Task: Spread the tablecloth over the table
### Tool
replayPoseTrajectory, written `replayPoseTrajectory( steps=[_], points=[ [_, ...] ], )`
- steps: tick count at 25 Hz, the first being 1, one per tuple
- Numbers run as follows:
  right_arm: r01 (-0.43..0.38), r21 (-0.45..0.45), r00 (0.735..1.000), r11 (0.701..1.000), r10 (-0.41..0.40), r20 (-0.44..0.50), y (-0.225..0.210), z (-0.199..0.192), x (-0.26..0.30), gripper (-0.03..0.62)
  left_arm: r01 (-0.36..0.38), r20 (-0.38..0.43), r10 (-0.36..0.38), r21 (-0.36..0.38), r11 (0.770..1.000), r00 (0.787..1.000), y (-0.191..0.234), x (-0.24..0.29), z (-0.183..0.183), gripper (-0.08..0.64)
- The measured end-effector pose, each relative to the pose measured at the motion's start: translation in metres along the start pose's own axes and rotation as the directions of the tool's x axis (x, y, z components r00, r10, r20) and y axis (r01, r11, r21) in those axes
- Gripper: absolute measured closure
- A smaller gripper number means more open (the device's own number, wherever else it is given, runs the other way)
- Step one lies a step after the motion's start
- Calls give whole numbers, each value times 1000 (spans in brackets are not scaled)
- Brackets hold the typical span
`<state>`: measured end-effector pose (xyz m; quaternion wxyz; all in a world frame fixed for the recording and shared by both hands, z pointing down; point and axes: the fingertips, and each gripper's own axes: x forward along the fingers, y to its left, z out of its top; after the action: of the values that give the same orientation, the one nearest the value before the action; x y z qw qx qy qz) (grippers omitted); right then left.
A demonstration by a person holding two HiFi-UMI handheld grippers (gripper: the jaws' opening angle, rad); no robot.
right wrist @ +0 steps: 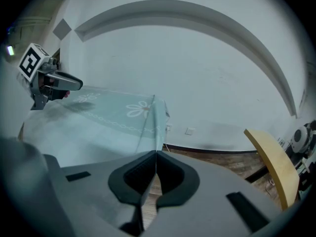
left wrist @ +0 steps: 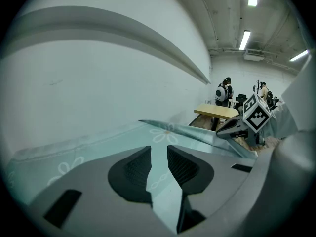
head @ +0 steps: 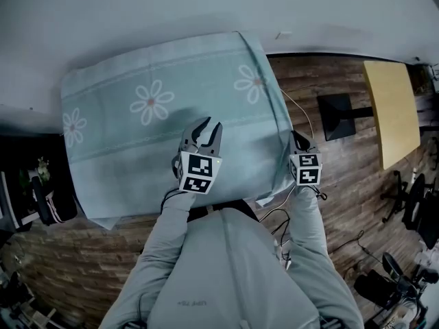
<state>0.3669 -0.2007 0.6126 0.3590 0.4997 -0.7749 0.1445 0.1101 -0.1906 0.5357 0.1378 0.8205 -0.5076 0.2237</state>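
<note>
- A pale teal tablecloth [head: 137,136] printed with white daisies lies spread over a table, which it hides; it sits directly ahead of and beneath both grippers.
- The left gripper [head: 206,132] hangs over the near half of the cloth, tipped downward. Its jaws stand apart with a clear gap, and nothing is caught between them. In the left gripper view [left wrist: 159,154] only the flat cloth [left wrist: 98,152] shows through that gap.
- The right gripper [head: 295,141] is at the cloth's right edge, off to the right of the left gripper and near the corner closest to the person.
- In the right gripper view [right wrist: 156,157] its jaws are pressed together on a thin fold of the cloth's edge. The fabric [right wrist: 108,117] runs up and away from the jaws as a taut ridge.
- From the right gripper, the left gripper [right wrist: 69,83] shows up and to the left, above the cloth.
- From the left gripper, the right gripper [left wrist: 232,128] shows off to the right, at the cloth's edge.
- Both grippers are held by a person in grey sleeves [head: 168,232].
- To the right of the right gripper lies a wooden floor [head: 329,184], with a yellow tabletop [head: 391,112] farther right.
- A pale wall [head: 206,5] stands beyond the cloth's far edge.
</note>
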Motion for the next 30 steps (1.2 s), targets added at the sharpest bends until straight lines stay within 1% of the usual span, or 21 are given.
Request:
replayPoseTrajectory(
  steps=[3,7,10,15,17,20,22,26,30],
  points=[
    [30,-1,999,1000,-30,-11,-24,-7,2,571,30,0,-30,16,999,1000,-21,9,4,445],
    [38,-22,998,999,-39,-42,-52,-15,11,571,54,-7,-54,29,998,999,-38,18,7,445],
    [36,-31,997,999,-38,-69,-65,-22,21,571,56,-16,-55,33,998,998,-41,22,8,445],
    [83,2,992,997,-83,-95,-99,-35,28,571,50,-22,-49,41,998,999,-38,26,8,445],
    [80,6,992,997,-79,-98,-108,-38,26,569,50,-24,-49,43,998,998,-35,27,8,445],
    [48,5,995,999,-48,-86,-108,-40,23,568,57,-26,-56,42,997,998,-36,29,9,445],
    [29,27,996,999,-27,-82,-102,-42,21,567,65,-26,-64,42,997,998,-39,32,9,445],
    [-27,90,995,996,36,-90,-78,-61,11,559,83,-23,-82,48,995,996,-47,36,12,445],
    [-78,134,993,988,88,-76,-48,-80,-9,545,92,-16,-92,49,995,996,-51,39,15,445]
  ],
)
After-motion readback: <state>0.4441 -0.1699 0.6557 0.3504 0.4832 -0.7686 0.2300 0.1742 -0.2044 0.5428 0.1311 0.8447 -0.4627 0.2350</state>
